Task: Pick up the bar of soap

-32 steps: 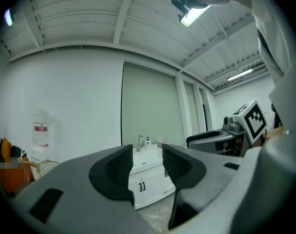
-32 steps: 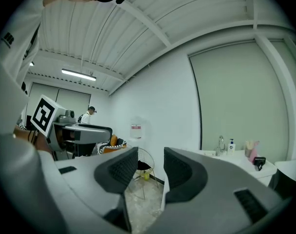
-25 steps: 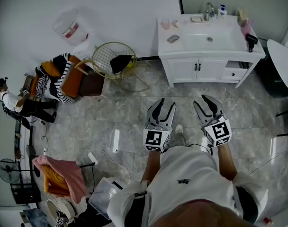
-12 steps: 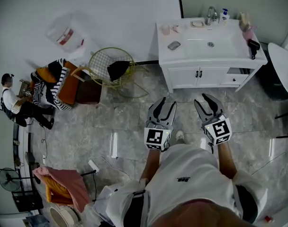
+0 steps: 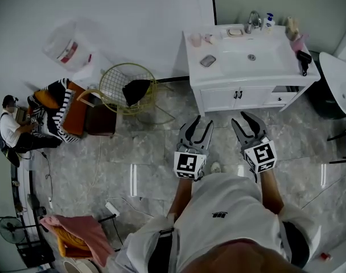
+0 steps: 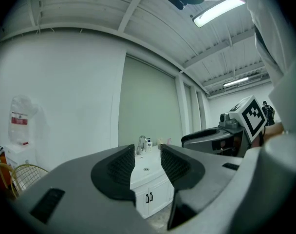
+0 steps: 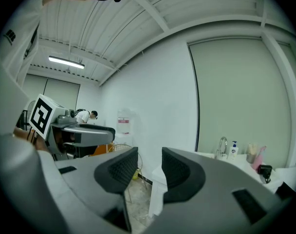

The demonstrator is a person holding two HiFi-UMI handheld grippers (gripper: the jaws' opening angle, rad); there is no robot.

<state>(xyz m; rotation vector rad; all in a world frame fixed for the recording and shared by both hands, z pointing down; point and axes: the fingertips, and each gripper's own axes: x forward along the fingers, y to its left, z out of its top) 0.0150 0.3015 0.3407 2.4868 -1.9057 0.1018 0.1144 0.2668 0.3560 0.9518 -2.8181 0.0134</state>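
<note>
A white vanity (image 5: 218, 75) with a sink stands against the far wall. On its back edge, left of the tap (image 5: 252, 20), a pale bar of soap (image 5: 235, 32) lies in a small dish. A grey flat object (image 5: 207, 61) lies on the counter's left part. My left gripper (image 5: 197, 127) and right gripper (image 5: 244, 118) hang over the floor in front of the vanity, both open and holding nothing. In the left gripper view the vanity (image 6: 150, 179) shows far off between the jaws of the left gripper (image 6: 148, 155). The right gripper (image 7: 149, 162) faces the vanity's corner (image 7: 157, 189).
A pump bottle (image 5: 268, 19), a cup (image 5: 195, 40) and a black hair dryer (image 5: 303, 58) also sit on the counter. A wire basket (image 5: 123, 84), chair and clothes lie at the left. A person (image 5: 13, 129) crouches at the far left. A white basin (image 5: 339, 78) stands at the right.
The whole view has shifted: the vanity now sits a little further left and lower in the picture, and the floor clutter has slid left. Both grippers stay open and level.
</note>
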